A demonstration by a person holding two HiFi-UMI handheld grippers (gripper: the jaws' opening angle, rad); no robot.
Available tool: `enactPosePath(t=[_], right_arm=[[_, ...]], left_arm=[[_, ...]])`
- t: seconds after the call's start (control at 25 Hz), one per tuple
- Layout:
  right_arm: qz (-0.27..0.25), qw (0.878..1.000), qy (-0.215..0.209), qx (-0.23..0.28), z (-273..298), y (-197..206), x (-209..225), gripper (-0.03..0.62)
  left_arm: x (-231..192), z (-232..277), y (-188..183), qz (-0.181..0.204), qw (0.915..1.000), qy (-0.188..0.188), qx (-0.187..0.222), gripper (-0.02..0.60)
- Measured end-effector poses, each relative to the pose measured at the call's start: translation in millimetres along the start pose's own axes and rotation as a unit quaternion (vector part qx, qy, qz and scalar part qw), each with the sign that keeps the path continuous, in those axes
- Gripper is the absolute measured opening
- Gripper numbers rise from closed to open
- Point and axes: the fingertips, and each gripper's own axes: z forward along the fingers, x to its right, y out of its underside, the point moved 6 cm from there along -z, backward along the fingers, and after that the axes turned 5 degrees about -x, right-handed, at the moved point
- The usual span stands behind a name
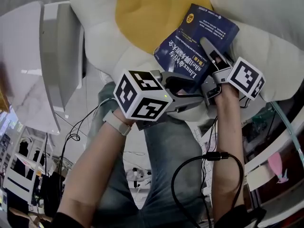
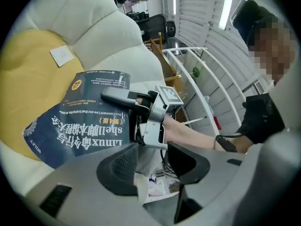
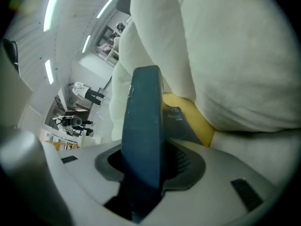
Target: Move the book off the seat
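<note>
We pinch the book point(image 1: 197, 42) by its near edge
Glossy, hefty-looking, slightly floppy; right fingers point(image 1: 209, 49) clamp it, left fingers point(image 2: 117, 168) spread empty

Recorded dark blue with white lettering and a yellow badge on the book point(image 1: 197, 42), mustard yellow ringed by cream white on the seat point(image 1: 142, 13), black-and-white square markers on the left gripper point(image 2: 153, 166) and right gripper point(image 3: 157, 161), and faded blue on the jeans point(image 1: 166, 175).
</note>
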Motion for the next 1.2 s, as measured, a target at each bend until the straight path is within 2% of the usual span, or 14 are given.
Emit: enactPosePath(t=[0.2,0.36,0.48,0.64,0.76,0.92,1.0,1.2], right_arm=[[-0.045,0.999,0.003,0.011,-18,1,-24,0.184],[0.002,1.000,-0.002,-0.005,-12,1,-16,0.181],[0.035,0.999,0.003,-0.017,-5,2,0,0.181],[0.049,0.999,0.006,-0.015,-13,-4,-15,0.181],[0.070,0.997,0.004,-0.032,-12,-3,-16,0.181],[0.122,0.991,0.020,-0.057,13,7,35,0.181],[0.143,0.988,0.012,-0.055,21,3,42,0.183],[0.169,0.984,-0.017,-0.045,-16,-14,-24,0.183]], left_arm=[[23,-15,1,0.015,0.9996,-0.008,-0.022,0.196],[15,-26,-11,-0.008,0.9997,0.009,-0.022,0.195],[-9,-30,-15,-0.015,0.9987,0.016,-0.046,0.195],[-18,-56,-27,0.004,0.9972,-0.008,-0.074,0.193],[-31,-69,-26,0.022,0.9937,-0.032,-0.105,0.193],[-102,-49,-10,-0.055,0.9923,0.007,-0.111,0.193],[-124,-48,-9,-0.064,0.9912,0.007,-0.115,0.193],[-74,-85,-29,-0.072,0.9938,-0.002,-0.084,0.193]])
